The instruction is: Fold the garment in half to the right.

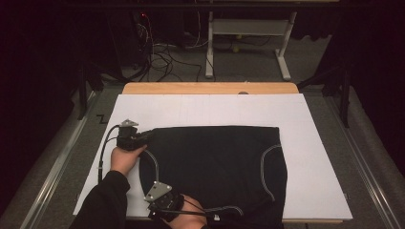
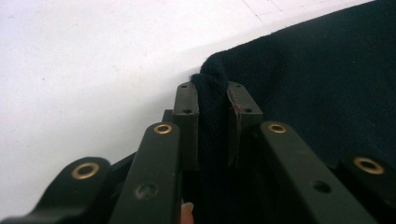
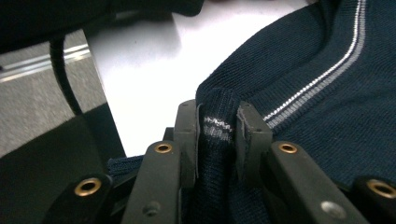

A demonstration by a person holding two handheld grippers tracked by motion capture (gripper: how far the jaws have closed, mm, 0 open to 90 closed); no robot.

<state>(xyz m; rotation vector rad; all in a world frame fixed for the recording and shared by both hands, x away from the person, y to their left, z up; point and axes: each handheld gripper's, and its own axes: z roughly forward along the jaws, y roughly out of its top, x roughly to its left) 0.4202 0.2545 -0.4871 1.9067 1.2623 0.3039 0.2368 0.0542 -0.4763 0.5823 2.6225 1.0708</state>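
A dark navy knit garment [image 1: 215, 162] with thin white stripe trim lies spread flat on a white board [image 1: 215, 109]. My left gripper [image 1: 147, 136] is at the garment's far left corner. In the left gripper view it [image 2: 212, 93] is shut on a pinched ridge of the dark fabric [image 2: 327, 84]. My right gripper [image 1: 155, 205] sits at the garment's near left edge, by the board's front. In the right gripper view it [image 3: 217, 116] is shut on a raised fold of the knit [image 3: 327, 107] that carries a short white stripe between the pads.
The white board [image 2: 93, 70] lies on a wooden table [image 1: 210, 88], with bare white margins left, right and behind the garment. The board's near left edge [image 3: 149, 70] drops to grey floor. Cables and a metal desk frame [image 1: 248, 28] stand beyond the table.
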